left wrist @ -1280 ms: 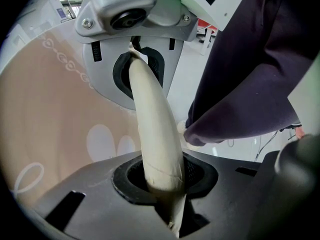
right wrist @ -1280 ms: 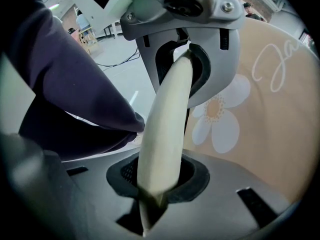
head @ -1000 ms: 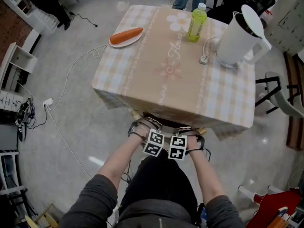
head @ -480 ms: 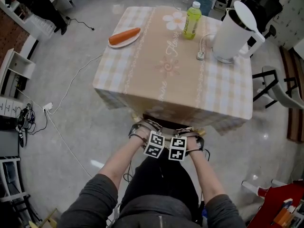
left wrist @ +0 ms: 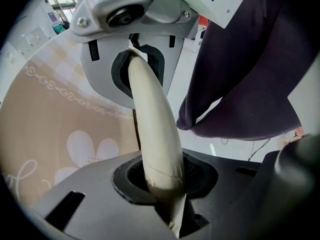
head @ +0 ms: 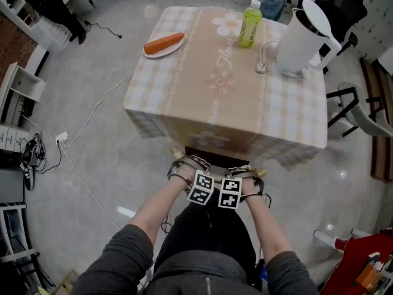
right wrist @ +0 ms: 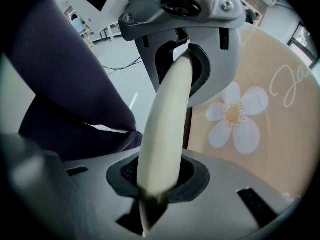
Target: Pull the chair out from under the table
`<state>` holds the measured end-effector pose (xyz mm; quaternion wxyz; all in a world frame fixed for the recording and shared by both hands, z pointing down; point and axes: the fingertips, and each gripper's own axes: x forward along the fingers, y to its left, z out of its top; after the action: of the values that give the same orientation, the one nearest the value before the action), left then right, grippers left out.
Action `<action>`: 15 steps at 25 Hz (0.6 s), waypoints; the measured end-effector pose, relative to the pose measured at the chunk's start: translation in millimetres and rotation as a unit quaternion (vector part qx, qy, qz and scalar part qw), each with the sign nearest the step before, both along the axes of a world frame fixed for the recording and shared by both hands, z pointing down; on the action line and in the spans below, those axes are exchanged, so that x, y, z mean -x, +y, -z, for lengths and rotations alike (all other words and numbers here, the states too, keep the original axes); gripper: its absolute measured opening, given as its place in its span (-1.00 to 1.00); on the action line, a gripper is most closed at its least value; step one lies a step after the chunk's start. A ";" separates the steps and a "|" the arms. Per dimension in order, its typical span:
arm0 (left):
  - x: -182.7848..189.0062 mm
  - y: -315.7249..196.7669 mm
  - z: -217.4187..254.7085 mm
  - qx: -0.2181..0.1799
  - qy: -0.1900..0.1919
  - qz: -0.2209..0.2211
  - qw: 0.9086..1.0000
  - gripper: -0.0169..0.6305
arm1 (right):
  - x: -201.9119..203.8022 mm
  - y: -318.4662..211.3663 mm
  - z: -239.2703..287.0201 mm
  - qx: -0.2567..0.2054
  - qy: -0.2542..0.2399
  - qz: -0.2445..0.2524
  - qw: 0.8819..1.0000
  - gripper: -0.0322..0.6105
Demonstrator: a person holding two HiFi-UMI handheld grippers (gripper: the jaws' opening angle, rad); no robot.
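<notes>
We have left gripper (head: 187, 176) and right gripper (head: 244, 182) both pinching the chair's (left wrist: 152, 119) top rail, which runs along the table's (head: 227, 91) near edge; we judge the pull goes straight away from it.

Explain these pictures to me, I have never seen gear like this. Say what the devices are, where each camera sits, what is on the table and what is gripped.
There is no robot here. A person holds a hand-held clamp, called a gripper, in each hand. The head view comes from a camera on the person's head, looking down at their arms and a table. The other two views come from cameras riding on the left gripper and the right gripper, looking along their jaws. On the table are a carrot on a plate, a bottle and a kettle. Both grippers are clamped on the pale rail of a chair at the table's near edge.
</notes>
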<state>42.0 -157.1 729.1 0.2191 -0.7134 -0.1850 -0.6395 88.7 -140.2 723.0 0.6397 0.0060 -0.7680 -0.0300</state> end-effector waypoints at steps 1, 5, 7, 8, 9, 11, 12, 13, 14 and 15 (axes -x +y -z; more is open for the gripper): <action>1.0 1.8 -0.1 0.000 0.000 0.001 1.000 -0.64 | 0.9 1.7 -0.1 0.000 0.000 0.001 1.000 -0.65; 3.8 12.0 0.2 0.002 0.001 -0.001 1.000 -0.64 | 4.0 12.1 0.7 0.003 0.000 0.000 1.000 -0.65; 5.9 16.8 -0.3 0.001 0.001 -0.003 1.000 -0.64 | 6.2 17.2 0.4 0.003 0.000 -0.003 1.000 -0.65; 7.2 19.2 -0.5 0.000 0.000 -0.003 1.000 -0.64 | 7.6 19.7 0.2 0.003 -0.001 -0.003 1.000 -0.65; 8.5 21.8 -0.7 0.000 0.000 -0.003 1.000 -0.64 | 9.0 22.2 0.1 0.003 -0.001 -0.003 1.000 -0.65; 10.5 27.6 -0.6 0.001 0.000 -0.002 1.000 -0.64 | 11.1 28.1 0.1 0.004 -0.001 -0.002 1.000 -0.65; 11.3 30.8 -0.5 0.002 0.000 -0.003 1.000 -0.64 | 11.8 31.2 0.0 0.005 -0.001 -0.002 1.000 -0.65; 12.1 33.8 -0.6 0.003 -0.001 -0.003 1.000 -0.64 | 12.4 34.1 -0.1 0.004 -0.001 -0.002 1.000 -0.65; 12.7 36.6 -0.6 0.003 -0.001 -0.002 1.000 -0.64 | 12.9 36.8 -0.2 0.004 -0.001 -0.002 1.000 -0.65; 13.2 39.1 -0.7 0.002 -0.001 -0.001 1.000 -0.64 | 13.3 39.2 -0.1 0.003 0.000 -0.001 1.000 -0.65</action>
<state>28.8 -118.1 729.7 0.2183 -0.7132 -0.1876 -0.6391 75.4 -101.0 723.1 0.6395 0.0049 -0.7683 -0.0269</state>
